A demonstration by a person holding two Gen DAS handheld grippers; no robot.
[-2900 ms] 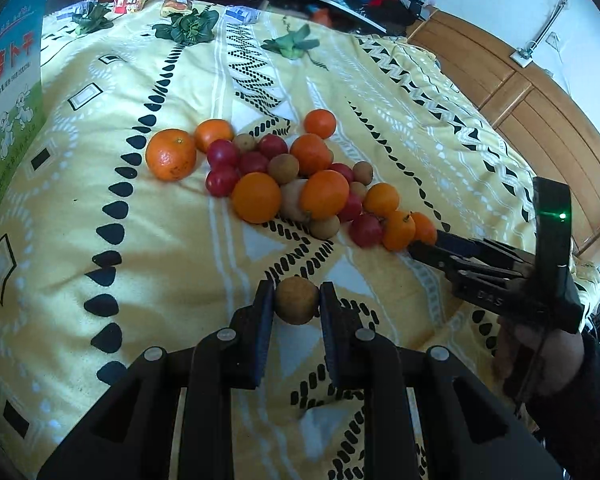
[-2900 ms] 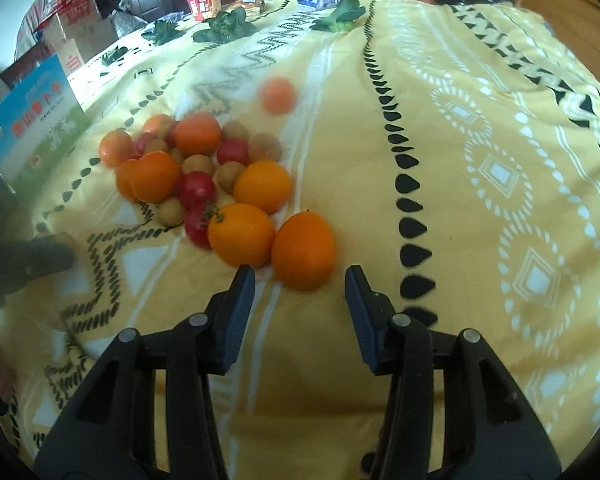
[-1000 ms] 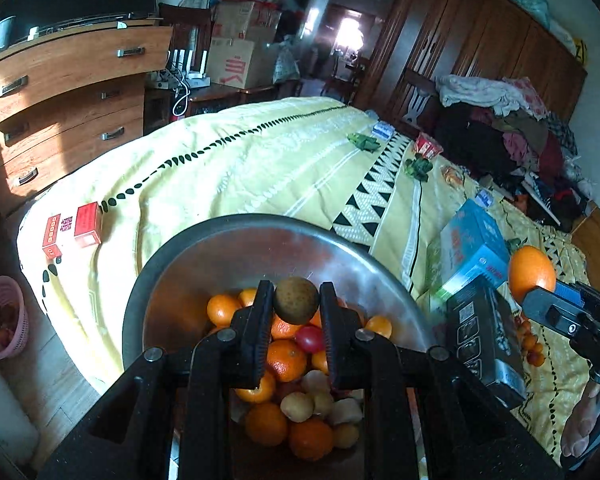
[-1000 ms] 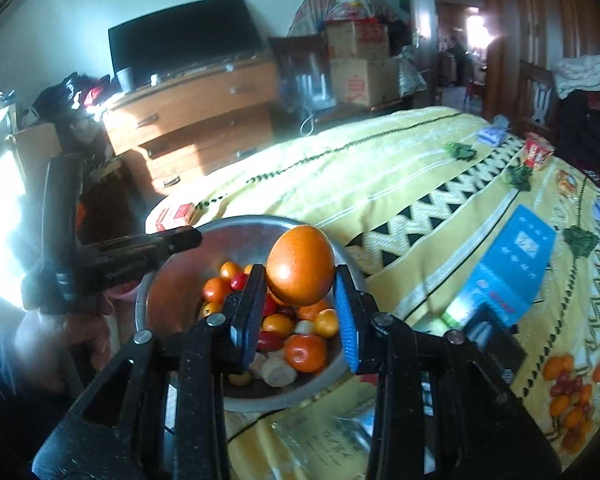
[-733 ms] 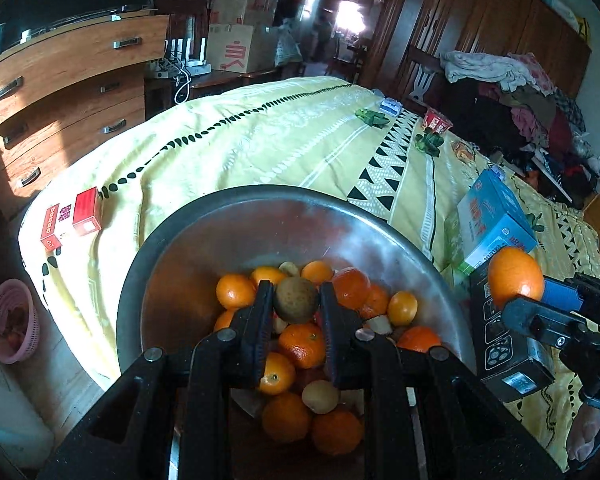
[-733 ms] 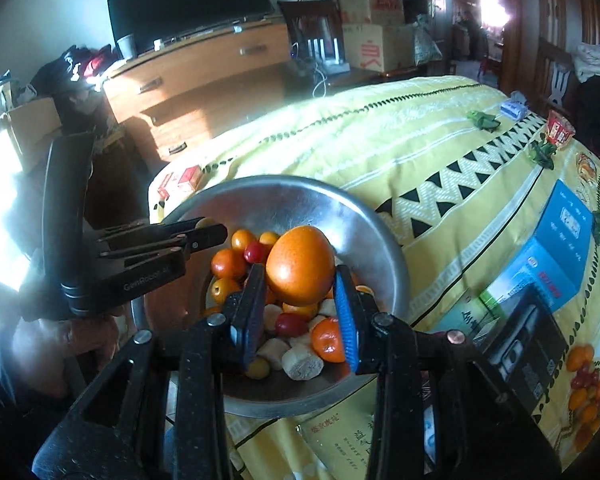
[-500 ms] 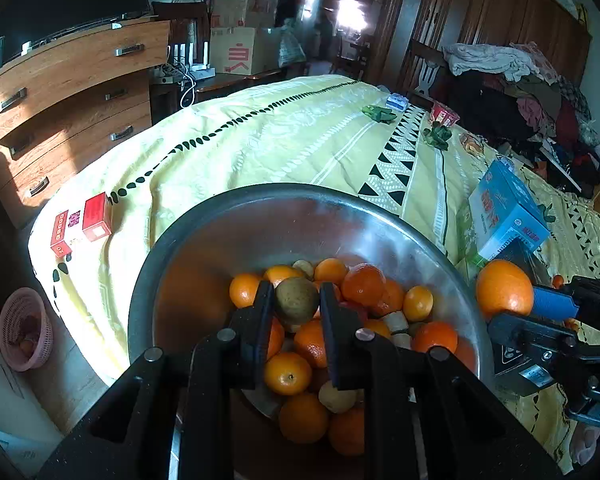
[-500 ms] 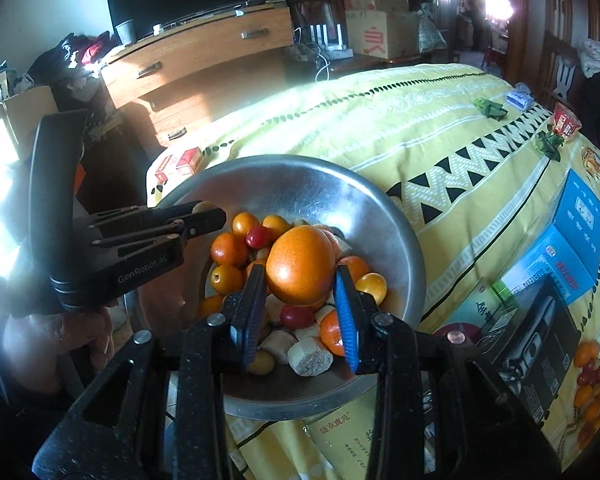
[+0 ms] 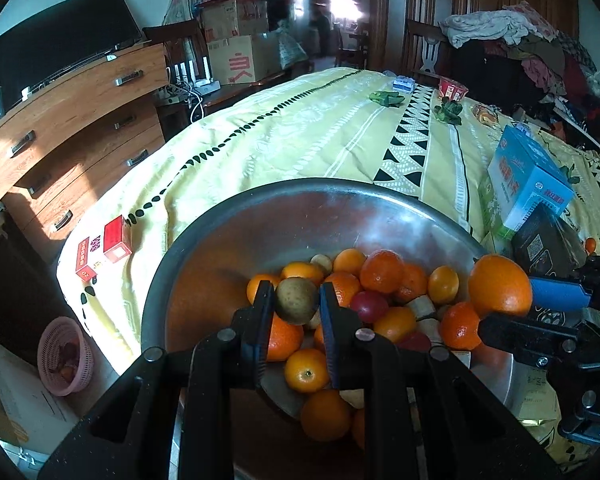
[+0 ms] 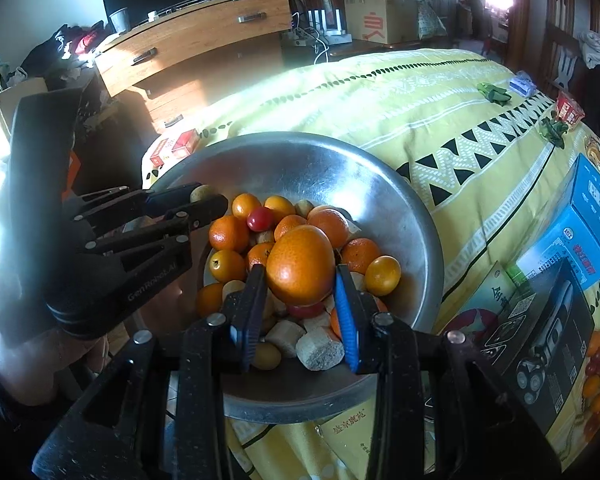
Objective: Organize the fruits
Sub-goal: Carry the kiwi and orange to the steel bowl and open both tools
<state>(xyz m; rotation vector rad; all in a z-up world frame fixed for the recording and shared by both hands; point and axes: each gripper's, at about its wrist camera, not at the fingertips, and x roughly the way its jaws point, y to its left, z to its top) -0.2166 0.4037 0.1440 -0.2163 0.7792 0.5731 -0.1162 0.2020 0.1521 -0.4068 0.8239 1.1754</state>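
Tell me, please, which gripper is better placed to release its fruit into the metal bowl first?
Right. The right gripper holds its orange over the middle of the metal bowl, while the left gripper holds its brown fruit nearer the bowl's side.

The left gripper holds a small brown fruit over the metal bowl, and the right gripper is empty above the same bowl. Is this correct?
Not quite: the right gripper is not empty; it is shut on a large orange, as the right wrist view shows. The rest is correct.
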